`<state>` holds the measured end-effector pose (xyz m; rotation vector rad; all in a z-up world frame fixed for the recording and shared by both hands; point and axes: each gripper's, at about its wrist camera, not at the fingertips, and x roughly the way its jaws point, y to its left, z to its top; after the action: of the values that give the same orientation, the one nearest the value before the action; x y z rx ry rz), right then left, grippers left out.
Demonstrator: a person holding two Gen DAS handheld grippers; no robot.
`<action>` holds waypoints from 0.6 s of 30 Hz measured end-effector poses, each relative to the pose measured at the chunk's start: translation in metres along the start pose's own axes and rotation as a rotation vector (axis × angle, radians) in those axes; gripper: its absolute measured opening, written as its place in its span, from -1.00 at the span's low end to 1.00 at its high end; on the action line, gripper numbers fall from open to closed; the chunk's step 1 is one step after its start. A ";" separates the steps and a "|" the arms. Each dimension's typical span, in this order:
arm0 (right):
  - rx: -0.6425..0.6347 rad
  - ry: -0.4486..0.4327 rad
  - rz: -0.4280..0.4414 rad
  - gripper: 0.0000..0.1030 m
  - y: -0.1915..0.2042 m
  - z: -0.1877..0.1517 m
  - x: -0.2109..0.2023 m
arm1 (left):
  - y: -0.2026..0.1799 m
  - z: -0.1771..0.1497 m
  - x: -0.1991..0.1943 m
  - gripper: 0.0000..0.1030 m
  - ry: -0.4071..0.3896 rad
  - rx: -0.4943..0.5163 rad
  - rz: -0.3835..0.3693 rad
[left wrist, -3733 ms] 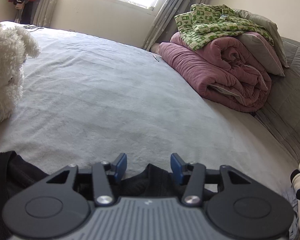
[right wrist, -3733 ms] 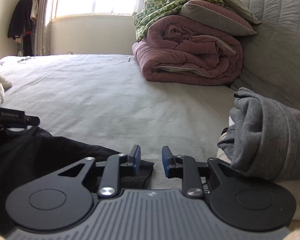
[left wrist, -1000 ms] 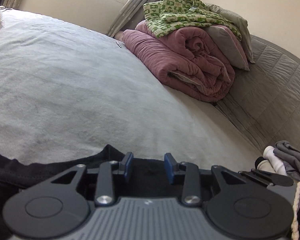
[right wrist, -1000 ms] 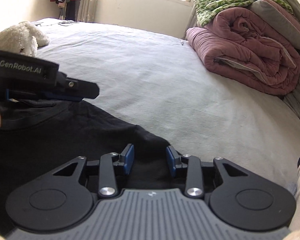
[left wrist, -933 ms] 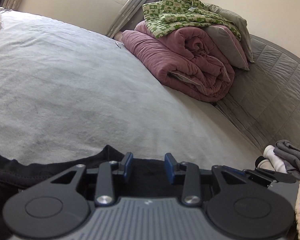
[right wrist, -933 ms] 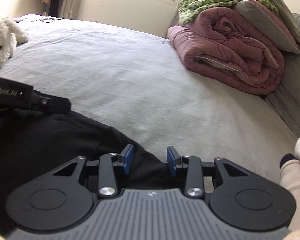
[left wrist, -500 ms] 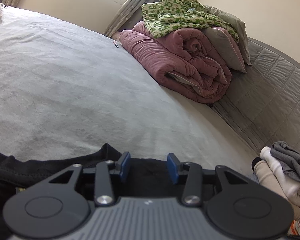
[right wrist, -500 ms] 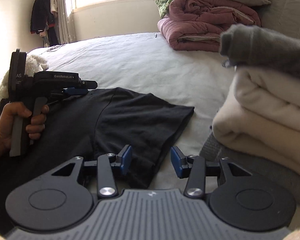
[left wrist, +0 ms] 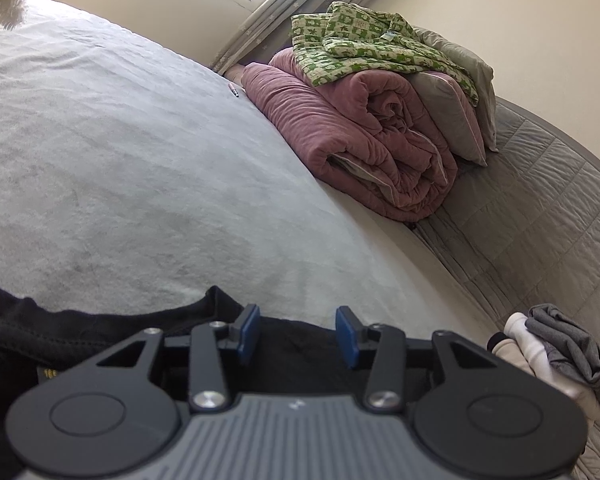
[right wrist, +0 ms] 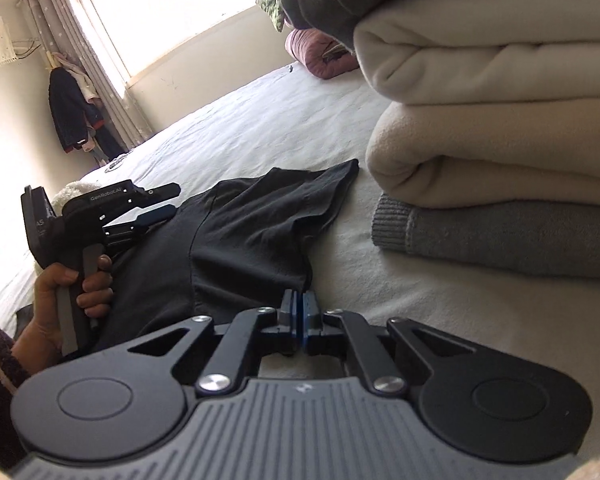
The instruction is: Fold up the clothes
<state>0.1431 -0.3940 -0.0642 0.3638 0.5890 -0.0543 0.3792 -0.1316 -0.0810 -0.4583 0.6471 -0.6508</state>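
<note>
Left wrist view: left gripper [left wrist: 298, 334], fingers apart, low over the black shirt [left wrist: 100, 332] lying on the bed [left wrist: 140, 184].

Right wrist view: right gripper [right wrist: 299, 320], fingers pressed together at the shirt's sleeve edge; whether cloth is pinched cannot be told. Folded stack [right wrist: 492, 128] just beside.

Only readable stuff: "GenRobot.AI" in white on top of the left gripper [right wrist: 156, 204], plus "AS" on its back plate. The black t-shirt [left wrist: 28, 344] has a tiny yellowish tag print, too small to read.
</note>
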 end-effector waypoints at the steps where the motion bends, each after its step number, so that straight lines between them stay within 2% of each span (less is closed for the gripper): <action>1: 0.007 0.000 0.001 -1.00 -0.001 0.000 0.002 | -0.002 -0.001 -0.002 -0.16 -0.002 -0.003 0.013; 3: 0.050 0.005 0.034 -1.00 -0.007 0.001 0.005 | -0.007 -0.003 -0.007 -0.16 -0.007 -0.008 0.040; 5: 0.102 0.014 0.080 -1.00 -0.018 0.002 0.008 | -0.011 -0.005 -0.012 -0.05 -0.011 -0.013 0.067; 7: 0.155 0.021 0.126 -0.98 -0.027 0.002 0.010 | -0.024 -0.017 -0.029 0.34 -0.039 -0.028 0.098; 8: 0.164 0.025 0.143 -0.93 -0.031 0.001 0.011 | -0.030 -0.024 -0.037 0.40 -0.039 -0.024 0.119; 10: 0.165 0.030 0.183 -0.73 -0.033 0.001 0.010 | -0.043 -0.041 -0.052 0.41 -0.036 -0.014 0.162; 12: 0.152 0.034 0.243 -0.22 -0.033 0.002 0.010 | -0.057 -0.060 -0.069 0.41 -0.049 0.008 0.209; 13: 0.142 0.038 0.275 -0.13 -0.032 0.002 0.009 | -0.064 -0.070 -0.079 0.41 -0.058 0.019 0.233; 15: 0.160 0.035 0.292 -0.08 -0.034 0.000 0.005 | -0.078 -0.087 -0.097 0.41 -0.067 0.040 0.278; 18: 0.199 0.035 0.308 -0.18 -0.038 -0.004 -0.004 | -0.096 -0.112 -0.122 0.43 -0.067 0.073 0.308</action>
<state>0.1318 -0.4280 -0.0766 0.6468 0.5575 0.1910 0.1897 -0.1381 -0.0562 -0.3024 0.6131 -0.3640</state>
